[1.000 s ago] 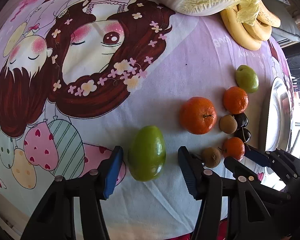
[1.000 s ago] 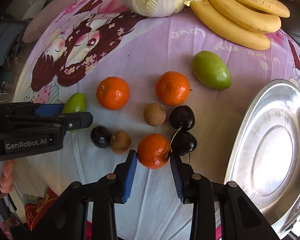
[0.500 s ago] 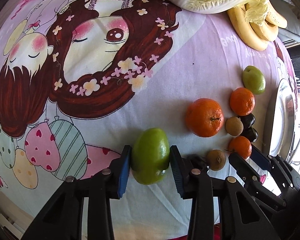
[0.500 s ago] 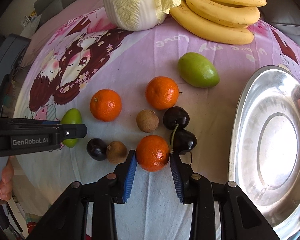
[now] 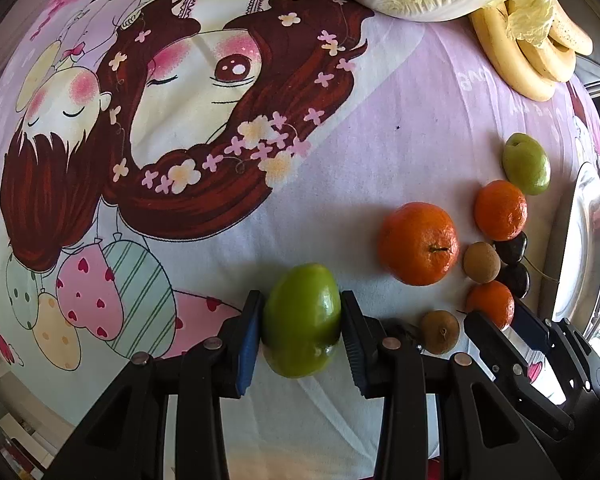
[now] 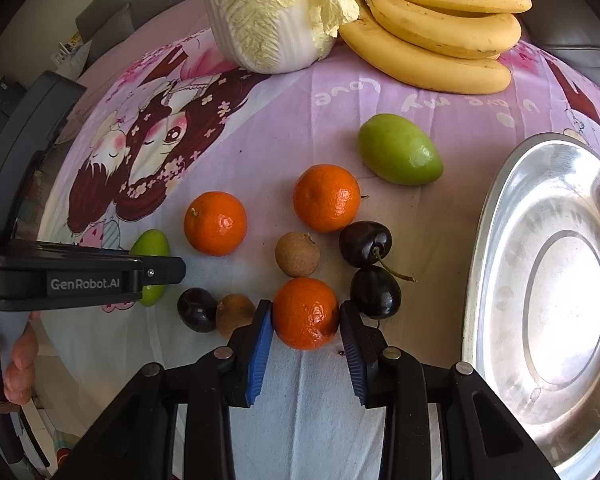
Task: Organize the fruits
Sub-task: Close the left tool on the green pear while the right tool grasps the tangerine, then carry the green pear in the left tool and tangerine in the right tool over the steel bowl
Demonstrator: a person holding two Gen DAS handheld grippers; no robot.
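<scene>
Closing in from wide apart a second earlier, the left gripper [image 5: 302, 320] had brought its pads against both flanks of the green fruit [image 5: 302, 320], which sat clamped between them on the cloth [image 5: 340, 128], low in the left wrist view and well left of the other fruit. Nothing showed it lifted yet; it seemed to rest where it had lain. The right gripper [image 6: 306, 322] had hardly changed: its blue pads stood clamped on the small orange [image 6: 306, 312], as they had a second before, with a longan [image 6: 235, 314] just beside its left pad and a dark cherry [image 6: 375, 292] just beside its right. Both tools therefore held a fruit, each down at the cloth. The steel bowl [image 6: 484, 240] lay empty at the right, near the cherries and well apart from the green fruit. Two more oranges [image 6: 215, 223], a second green fruit [image 6: 398, 150], another longan [image 6: 297, 254] and the other cherries were loose on the cloth; bananas [image 6: 428, 20] and a cabbage [image 6: 276, 8] lay at the far edge. By my reading, the grasping step was complete for both hands, so carrying to the bowl came next, the orange having the shorter trip. The neighbours crowding the right pads might get nudged on lifting.
</scene>
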